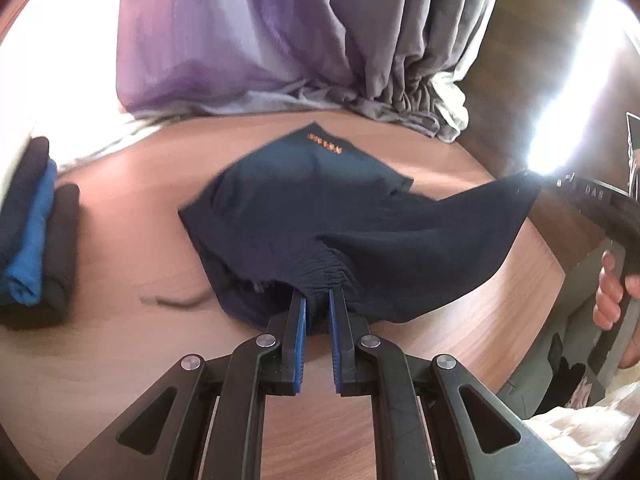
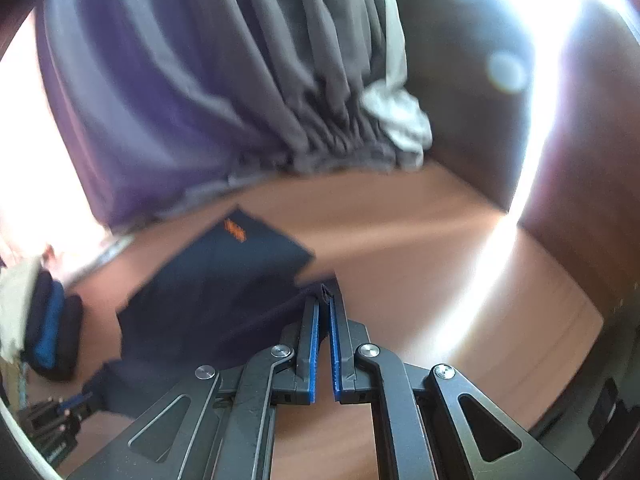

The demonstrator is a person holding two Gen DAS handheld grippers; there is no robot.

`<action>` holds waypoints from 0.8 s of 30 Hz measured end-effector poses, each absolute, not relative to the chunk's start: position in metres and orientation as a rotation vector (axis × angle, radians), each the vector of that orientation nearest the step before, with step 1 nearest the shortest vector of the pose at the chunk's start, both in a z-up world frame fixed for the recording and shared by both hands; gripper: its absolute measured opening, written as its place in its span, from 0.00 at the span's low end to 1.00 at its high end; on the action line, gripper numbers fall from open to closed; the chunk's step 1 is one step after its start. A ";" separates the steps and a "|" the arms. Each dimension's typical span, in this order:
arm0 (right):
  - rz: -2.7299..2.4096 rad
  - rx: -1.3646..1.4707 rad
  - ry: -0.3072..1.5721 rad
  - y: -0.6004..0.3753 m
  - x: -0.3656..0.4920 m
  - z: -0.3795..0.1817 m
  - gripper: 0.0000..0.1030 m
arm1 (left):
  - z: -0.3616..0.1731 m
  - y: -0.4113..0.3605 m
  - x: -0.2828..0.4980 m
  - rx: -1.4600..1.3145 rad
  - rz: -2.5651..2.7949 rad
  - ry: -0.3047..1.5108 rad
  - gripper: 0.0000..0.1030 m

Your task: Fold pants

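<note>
Left tool (image 1: 318,294): clamped on the gathered elastic waistband of the dark navy pants (image 1: 304,208), the blue pads (image 1: 301,320) pressing the fabric from both sides.

Right tool (image 2: 324,300): clamped on a thin edge of the same pants (image 2: 216,292), a small fold of cloth standing up between its fingertips. In the left wrist view this tool (image 1: 536,184) enters from the right, gripped by a hand (image 1: 612,296), with one corner of the garment drawn out toward it and raised clear of the bench (image 1: 132,216).

Pants: the near portion hangs from both tools; the far portion, bearing an orange logo (image 1: 325,143), lies on the wooden bench surface.

Left of the pants, well apart: a stack of folded garments (image 1: 36,232) in dark and blue cloth.

Far edge of the bench: grey and purple curtains (image 1: 280,32), their hems resting bunched on the bench surface.
</note>
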State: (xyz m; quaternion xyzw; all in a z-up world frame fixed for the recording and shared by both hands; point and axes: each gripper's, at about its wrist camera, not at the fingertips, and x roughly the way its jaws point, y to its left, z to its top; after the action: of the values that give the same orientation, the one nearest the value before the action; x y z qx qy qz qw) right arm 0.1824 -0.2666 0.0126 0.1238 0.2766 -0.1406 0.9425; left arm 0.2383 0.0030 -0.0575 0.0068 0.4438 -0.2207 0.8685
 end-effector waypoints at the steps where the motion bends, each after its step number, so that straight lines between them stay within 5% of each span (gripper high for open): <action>1: -0.284 0.252 0.538 -0.267 0.183 0.020 0.06 | -0.052 0.003 0.240 0.010 -0.460 0.926 0.12; 8: -0.243 0.233 0.415 -0.268 0.210 0.060 0.06 | -0.025 0.006 0.263 -0.024 -0.444 0.908 0.12; 24: -0.112 0.178 0.533 -0.254 0.334 0.060 0.06 | -0.025 0.027 0.323 -0.120 -0.295 0.924 0.12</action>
State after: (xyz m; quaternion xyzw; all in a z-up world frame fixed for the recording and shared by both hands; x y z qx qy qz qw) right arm 0.3343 -0.2544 0.0599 0.0877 0.2627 -0.0551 0.9593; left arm 0.3229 0.0267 -0.0249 -0.0577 0.4440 -0.1417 0.8828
